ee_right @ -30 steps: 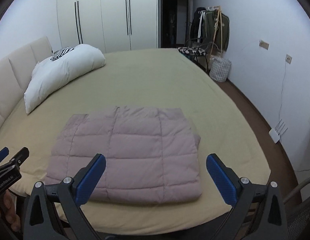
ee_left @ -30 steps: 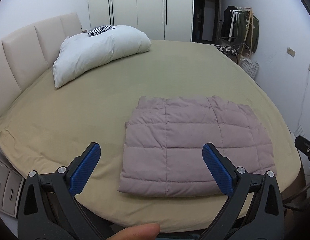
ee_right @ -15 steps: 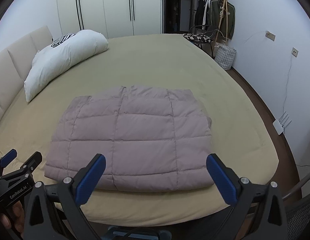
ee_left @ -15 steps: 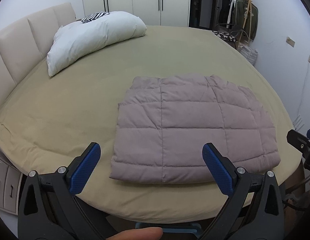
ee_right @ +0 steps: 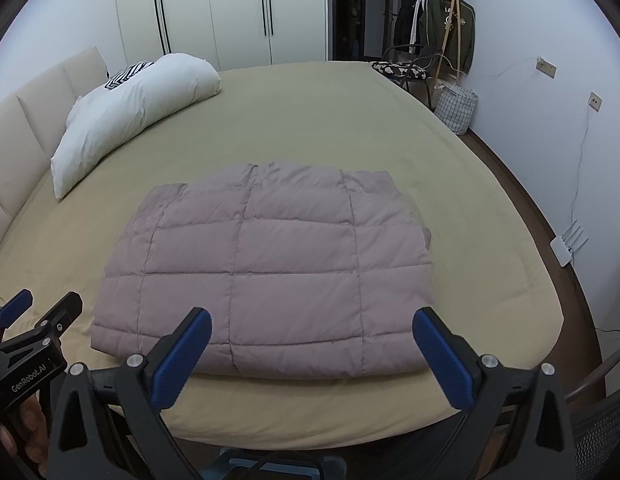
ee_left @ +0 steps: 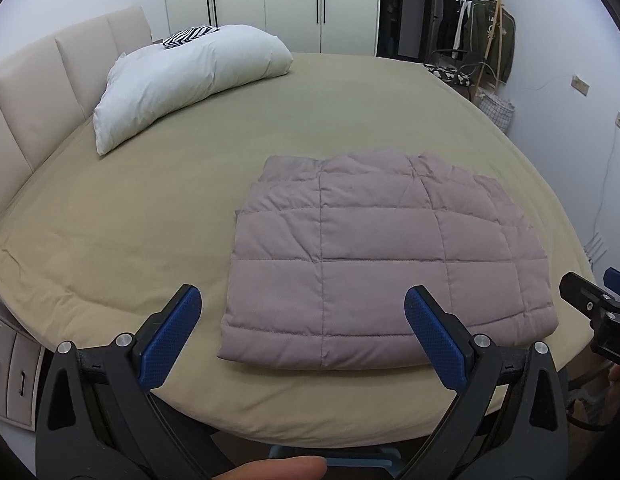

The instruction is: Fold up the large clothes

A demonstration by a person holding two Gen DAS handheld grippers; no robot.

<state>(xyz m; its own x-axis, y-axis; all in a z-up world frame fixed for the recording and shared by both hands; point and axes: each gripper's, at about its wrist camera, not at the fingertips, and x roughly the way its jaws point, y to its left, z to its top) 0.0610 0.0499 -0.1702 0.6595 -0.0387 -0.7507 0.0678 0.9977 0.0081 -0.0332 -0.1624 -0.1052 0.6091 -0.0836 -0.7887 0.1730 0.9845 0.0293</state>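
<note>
A mauve quilted jacket [ee_left: 374, 256] lies folded into a flat rectangle near the front edge of the bed [ee_left: 158, 216]; it also shows in the right wrist view [ee_right: 270, 268]. My left gripper [ee_left: 300, 326] is open and empty, held above the bed's front edge just short of the jacket's near left corner. My right gripper [ee_right: 312, 346] is open and empty, held above the jacket's near edge. The right gripper also shows at the right edge of the left wrist view [ee_left: 598, 304], and the left gripper shows at the left edge of the right wrist view [ee_right: 34, 320].
A white pillow [ee_left: 182, 80] with a striped cloth lies at the padded headboard [ee_left: 38, 100]. White wardrobes [ee_right: 214, 8] stand behind the bed. A clothes rack [ee_right: 438, 24], a chair [ee_right: 406, 70] and a laundry basket [ee_right: 456, 108] stand by the right wall.
Both grippers have tilted and drawn back a little, so the jacket sits higher and fuller in both views. The jacket has not moved. Both grippers stay open.
</note>
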